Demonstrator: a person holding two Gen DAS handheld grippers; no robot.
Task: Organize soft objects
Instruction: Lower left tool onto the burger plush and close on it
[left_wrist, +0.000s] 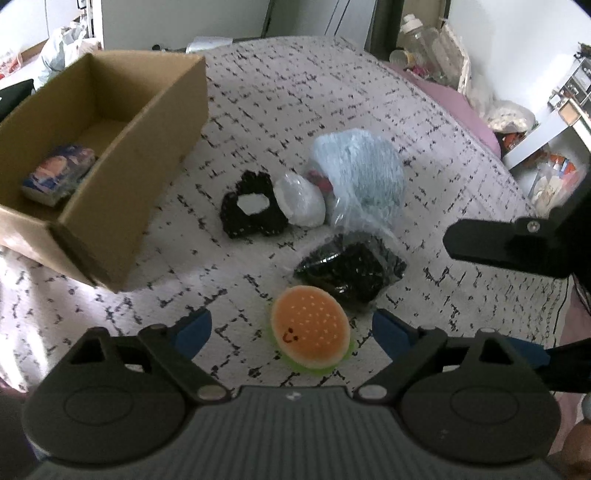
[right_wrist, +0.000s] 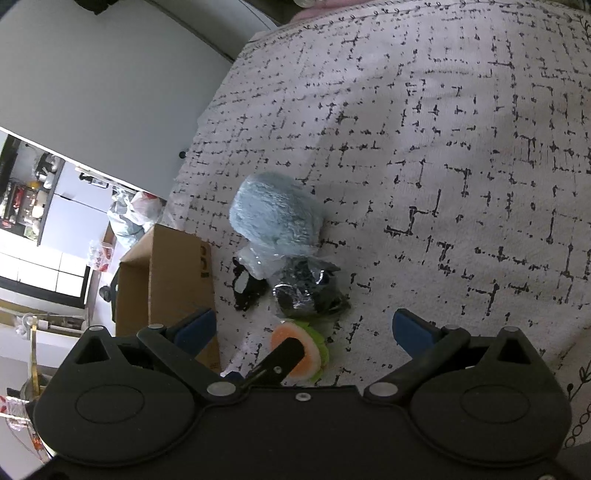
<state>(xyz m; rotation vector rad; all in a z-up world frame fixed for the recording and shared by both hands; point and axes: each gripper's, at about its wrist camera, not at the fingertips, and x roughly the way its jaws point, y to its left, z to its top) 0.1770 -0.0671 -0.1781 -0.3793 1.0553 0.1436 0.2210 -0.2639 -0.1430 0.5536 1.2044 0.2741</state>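
A round orange plush burger with a green felt rim (left_wrist: 310, 326) lies flat on the white, black-patterned bedspread (left_wrist: 258, 110), bun up, its stitched face toward the left gripper (left_wrist: 291, 330); being round, it has no clear long axis. It sits between that gripper's wide-open jaws, untouched. The right gripper (right_wrist: 304, 330) hangs above, jaws wide, empty. A brown cardboard box (left_wrist: 122, 206) stands nearby.

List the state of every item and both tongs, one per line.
left tongs: open, empty, around the burger plush
right tongs: open, empty
burger plush: on the blanket, unboxed
cardboard box: open, one soft packet inside
blue fluffy item: bagged, on the blanket
black bagged item: on the blanket
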